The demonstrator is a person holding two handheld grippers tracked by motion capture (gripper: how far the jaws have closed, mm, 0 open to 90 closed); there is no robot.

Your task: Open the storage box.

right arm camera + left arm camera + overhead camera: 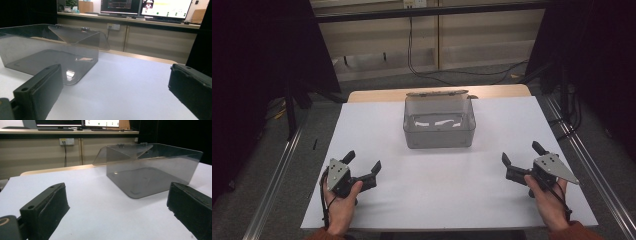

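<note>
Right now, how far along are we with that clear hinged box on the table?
The clear hinged box already stands open at mid-table, its lid tipped back, and it looks empty inside. Nothing is in hand: the left gripper and right gripper rest on the white table with jaws spread, apart from the box. Any handling of the box still lies ahead.

Glossy smoky clear-plastic box (439,131), matt white tabletop (437,190)
</note>
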